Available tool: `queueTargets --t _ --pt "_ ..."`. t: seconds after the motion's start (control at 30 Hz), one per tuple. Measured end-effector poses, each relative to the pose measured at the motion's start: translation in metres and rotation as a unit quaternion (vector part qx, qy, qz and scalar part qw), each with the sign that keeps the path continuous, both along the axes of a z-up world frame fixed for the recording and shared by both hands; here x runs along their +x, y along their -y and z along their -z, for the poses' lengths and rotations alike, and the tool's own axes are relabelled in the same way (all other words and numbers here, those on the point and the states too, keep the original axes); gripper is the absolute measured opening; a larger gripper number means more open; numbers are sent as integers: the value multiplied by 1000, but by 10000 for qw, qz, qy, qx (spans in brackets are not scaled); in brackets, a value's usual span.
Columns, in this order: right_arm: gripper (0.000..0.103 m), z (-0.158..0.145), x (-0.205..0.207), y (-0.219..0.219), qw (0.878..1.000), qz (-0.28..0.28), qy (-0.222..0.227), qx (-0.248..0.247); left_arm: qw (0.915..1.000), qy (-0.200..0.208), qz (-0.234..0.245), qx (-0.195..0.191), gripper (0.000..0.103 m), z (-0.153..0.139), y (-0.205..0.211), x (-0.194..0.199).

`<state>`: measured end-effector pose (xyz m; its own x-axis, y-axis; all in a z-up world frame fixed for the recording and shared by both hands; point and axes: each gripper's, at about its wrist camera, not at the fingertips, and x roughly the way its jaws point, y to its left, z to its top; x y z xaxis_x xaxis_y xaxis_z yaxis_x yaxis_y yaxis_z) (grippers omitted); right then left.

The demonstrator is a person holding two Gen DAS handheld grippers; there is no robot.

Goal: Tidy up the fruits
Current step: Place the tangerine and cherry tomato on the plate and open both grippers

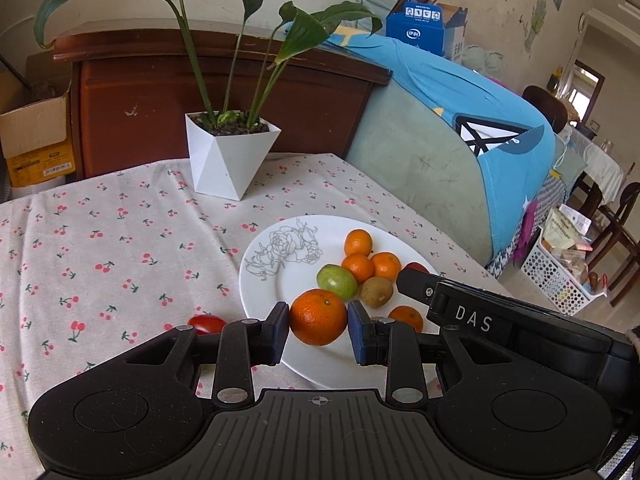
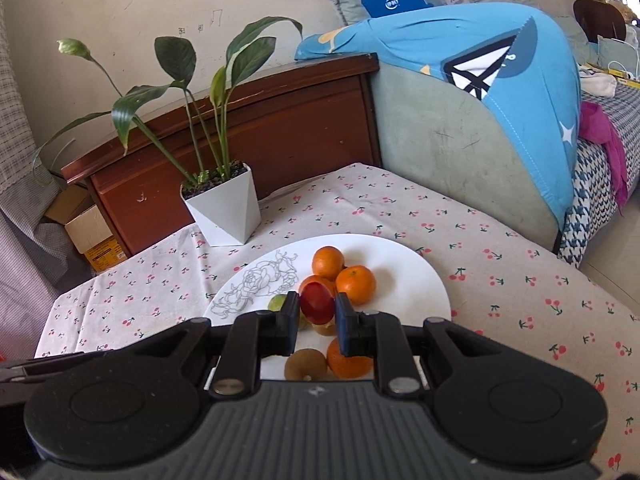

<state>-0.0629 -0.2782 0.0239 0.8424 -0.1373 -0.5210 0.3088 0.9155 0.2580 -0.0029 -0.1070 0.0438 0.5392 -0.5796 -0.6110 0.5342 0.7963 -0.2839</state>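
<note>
Left wrist view: a large orange is clamped between the pads of the left gripper, held over the near edge of the white plate. On the plate beyond it, three small oranges, a green fruit and a kiwi are clustered together. A red tomato is seen on the cherry-print cloth just left of the plate. In the right wrist view, a red fruit is gripped by the right gripper above the plate's middle.
</note>
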Motion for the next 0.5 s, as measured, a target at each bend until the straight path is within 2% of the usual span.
queueTargets --t 0.33,0.4,0.5 --pt "18 15 -1 29 9962 456 -164 720 9999 -75 42 87 29 9 15 0" --pt "23 17 -1 32 9949 511 -185 846 9999 -86 59 87 29 10 16 0" --pt "23 17 -3 34 9940 554 -162 928 9999 -63 77 53 31 9 17 -1"
